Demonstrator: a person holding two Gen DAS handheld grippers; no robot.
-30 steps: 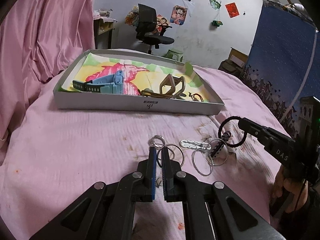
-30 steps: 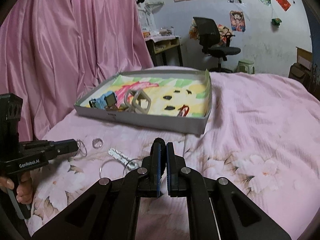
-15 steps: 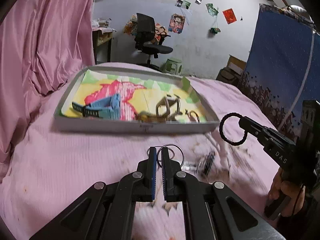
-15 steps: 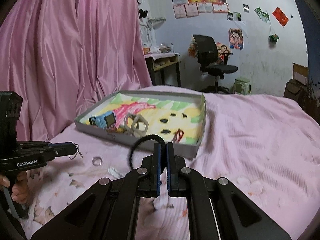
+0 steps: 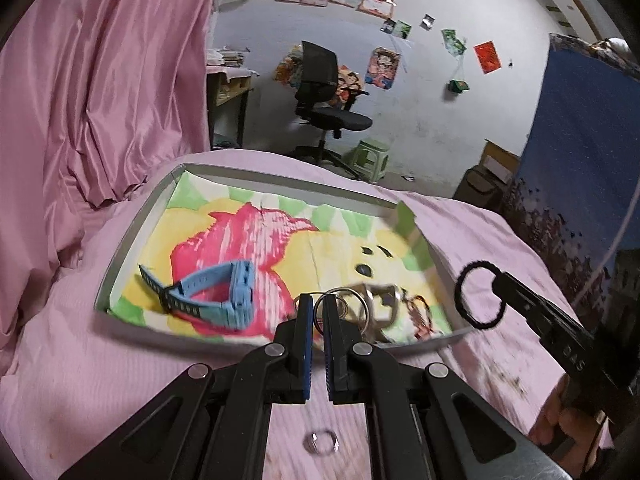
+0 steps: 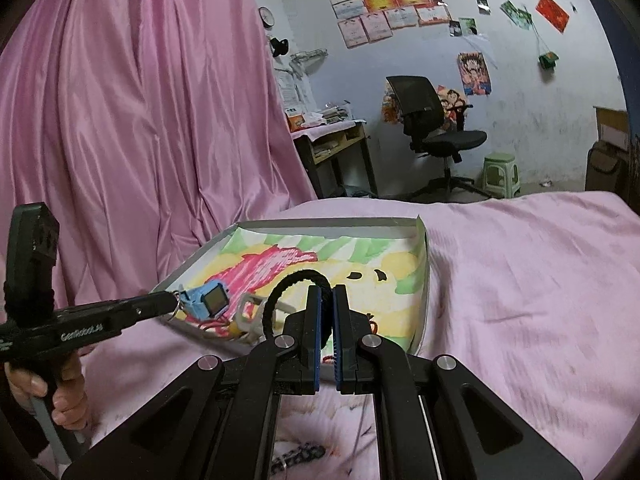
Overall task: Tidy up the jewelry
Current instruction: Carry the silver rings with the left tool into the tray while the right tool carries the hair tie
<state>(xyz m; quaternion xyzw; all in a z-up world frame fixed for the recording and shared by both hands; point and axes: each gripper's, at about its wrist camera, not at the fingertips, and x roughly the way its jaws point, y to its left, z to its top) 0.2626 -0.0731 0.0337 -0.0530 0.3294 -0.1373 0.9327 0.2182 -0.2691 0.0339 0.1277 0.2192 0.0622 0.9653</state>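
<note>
Right now, box: a flat grey box (image 5: 120, 256) is sitting on the pink bed cover (image 5: 80, 360). A bright paper with pink, yellow and green colours is lining its floor.
Inside the box: a blue watch (image 5: 216, 296) is lying on its side near the left front corner. A pale, bony-looking bracelet (image 5: 384, 308) is lying near the front right, but it is looking blurry. A small reddish thing (image 5: 420, 316) is lying just beside it, too blurry to tell what it is.
Left gripper: the left gripper (image 5: 316, 312) is pinching a bunch of thin silver rings (image 5: 340, 304). Its blue pads are sitting close together with the rings poking out in front. It is hovering over the front wall of the box.
Right gripper: the right gripper (image 6: 326, 300) is squeezing a black hair tie (image 6: 288, 292). The pads are nearly together, and the loop is sticking out to the left of them. It is hanging over the right end of the box.
Hair tie look: it is a round black loop and looks fuzzy.
Rings look: they are shiny, thin and hooked together.
On the bed: one small clear ring (image 5: 320, 442) is lying on the cover, near the camera and below the left gripper. A dark chain (image 6: 296, 454) is lying on the cover below the right gripper.
Hands: a hand (image 6: 60, 396) is gripping each black handle.
</note>
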